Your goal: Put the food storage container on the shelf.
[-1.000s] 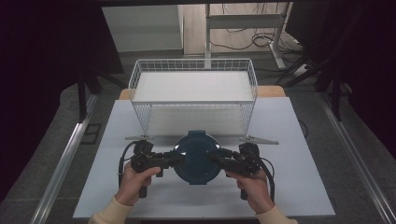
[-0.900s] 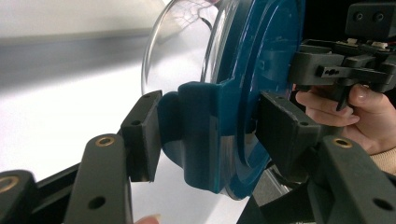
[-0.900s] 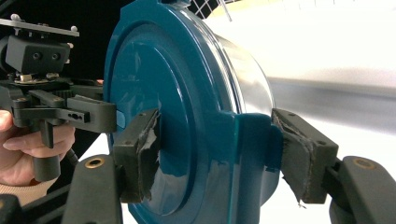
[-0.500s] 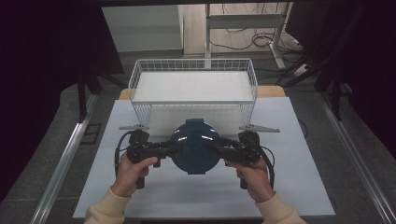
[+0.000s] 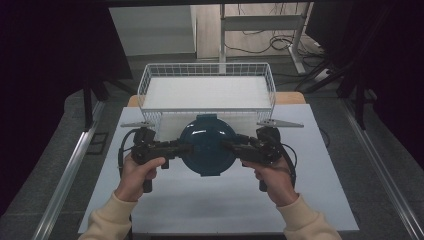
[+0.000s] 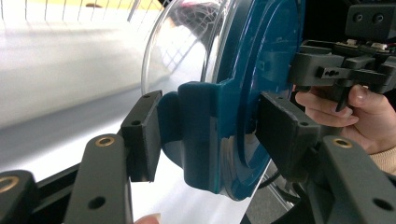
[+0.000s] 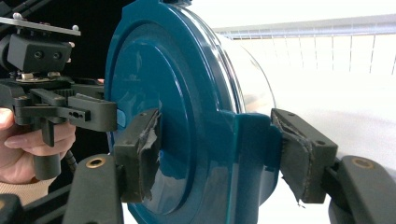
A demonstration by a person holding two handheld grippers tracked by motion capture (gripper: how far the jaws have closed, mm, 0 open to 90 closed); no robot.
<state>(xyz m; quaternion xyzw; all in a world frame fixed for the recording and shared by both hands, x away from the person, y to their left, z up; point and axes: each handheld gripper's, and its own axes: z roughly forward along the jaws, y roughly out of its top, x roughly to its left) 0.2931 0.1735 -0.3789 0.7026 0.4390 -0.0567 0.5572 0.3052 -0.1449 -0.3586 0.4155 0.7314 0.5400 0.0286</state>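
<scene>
A round container (image 5: 207,145) with a dark teal lid and a clear bowl hangs above the white table, just in front of the wire basket. My left gripper (image 5: 182,148) is shut on its left side clip, and my right gripper (image 5: 231,146) is shut on the opposite clip. In the left gripper view the pads (image 6: 144,133) squeeze the teal clip and the lid rim of the container (image 6: 261,70). In the right gripper view the worn pads (image 7: 140,154) clamp the other clip of the container (image 7: 177,93), which is turned on its side there.
A white wire basket (image 5: 150,85) with a white floor stands at the far side of the table (image 5: 225,200). Metal rails run along the floor at both sides. Desks and cables lie beyond the basket.
Both hands have lifted the container off the table together, and it now sits higher in the high view and closer to the basket's front wall. The grips look unchanged.
</scene>
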